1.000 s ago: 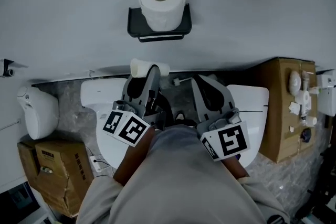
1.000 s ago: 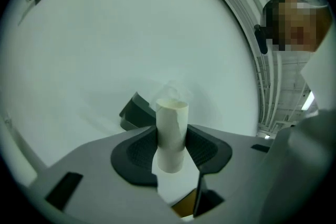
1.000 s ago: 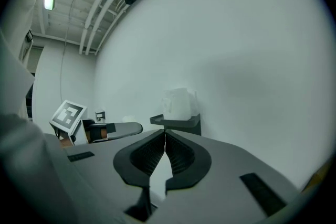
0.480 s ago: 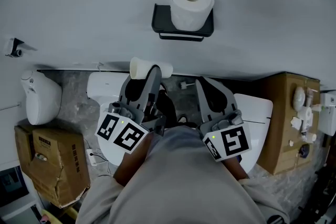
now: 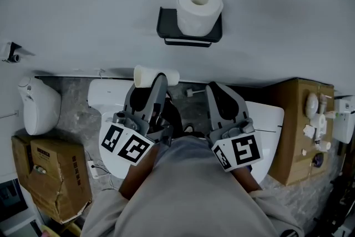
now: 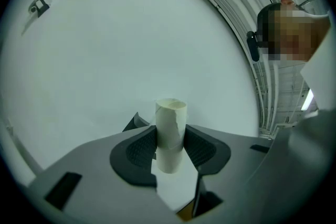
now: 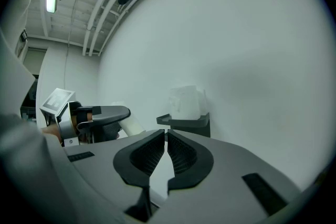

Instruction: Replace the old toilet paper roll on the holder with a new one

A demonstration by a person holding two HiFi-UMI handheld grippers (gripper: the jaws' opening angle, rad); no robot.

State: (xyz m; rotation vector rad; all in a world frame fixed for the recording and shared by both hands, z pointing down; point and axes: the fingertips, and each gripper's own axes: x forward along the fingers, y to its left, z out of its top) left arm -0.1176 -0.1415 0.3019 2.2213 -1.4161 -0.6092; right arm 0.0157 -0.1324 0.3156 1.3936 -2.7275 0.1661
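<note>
The left gripper (image 5: 159, 78) is clamped on the empty cardboard tube (image 6: 169, 113); its jaws have just been closing, and the ribbed dark pads (image 6: 137, 148) press the tube from both sides. In the left gripper view the tube stands upright between them, pale off-white, its open end at 12 o'clock, with a slanted seam and a ragged paper edge down its face. In the head view it lies crosswise at the gripper's tip, one end poking out toward 9 o'clock and the other toward 3. The right gripper (image 7: 166, 139), just beside at 3 o'clock, has its jaws pressed together with nothing between them. Each carries a marker cube (image 5: 126, 141) printed with black-and-white squares, no letters. At 12 o'clock from both tips, well apart on the white wall, a full white roll (image 5: 198, 7) stands on end in the black holder (image 5: 166, 30), hollow core facing up. At 8 o'clock sits a cardboard box (image 5: 52, 186) whose small label is too small to read.
</note>
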